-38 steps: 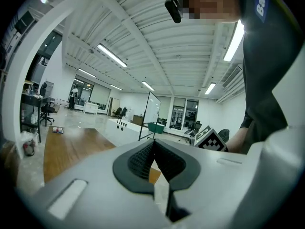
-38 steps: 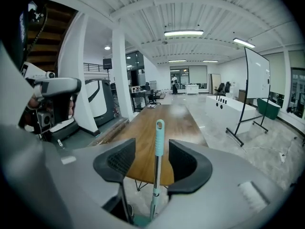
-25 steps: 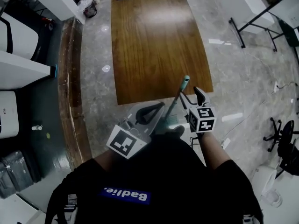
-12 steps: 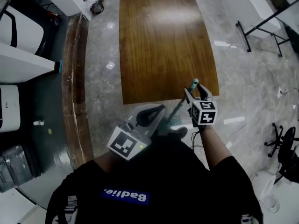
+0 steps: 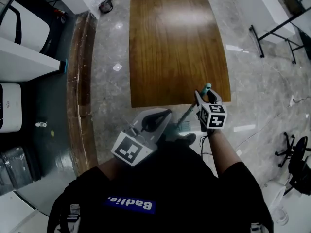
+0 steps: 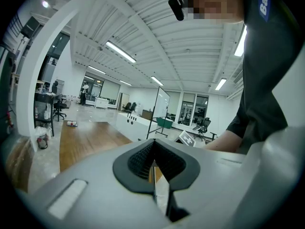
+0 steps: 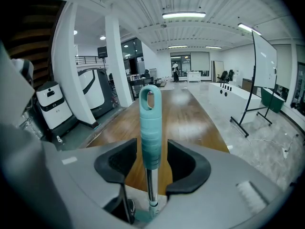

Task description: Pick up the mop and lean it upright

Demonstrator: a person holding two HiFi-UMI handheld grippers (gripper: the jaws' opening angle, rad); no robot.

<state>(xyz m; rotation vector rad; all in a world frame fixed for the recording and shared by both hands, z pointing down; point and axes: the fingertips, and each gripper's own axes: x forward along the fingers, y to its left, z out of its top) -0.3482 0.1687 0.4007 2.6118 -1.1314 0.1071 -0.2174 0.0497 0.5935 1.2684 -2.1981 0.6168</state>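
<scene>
Mop handle [image 7: 150,128] stands nearly upright just off the near end of the wooden table [image 5: 170,47], close to its right corner. Its teal grip, with the hanging loop, tops out above the table edge. The head is hidden below the person's body in the head view.

The right gripper [image 5: 206,97] has the teal grip between its jaws. They have just been closing, but a sliver of table shows on either side of the grip, so the pads are not pressing yet. The left gripper [image 5: 164,114] sits lower and nearer the person, just beside the metal shaft, its pads pressed together with nothing seen between them.

The step in hand looks like securing the top of the handle before the lean. To do it well, I would keep the grip centred between the pads and close fully on the ribbed teal part, not the slick metal below it. Then tip the handle slowly toward the table edge, so the loop end comes to rest there and does not skid off the corner.
</scene>
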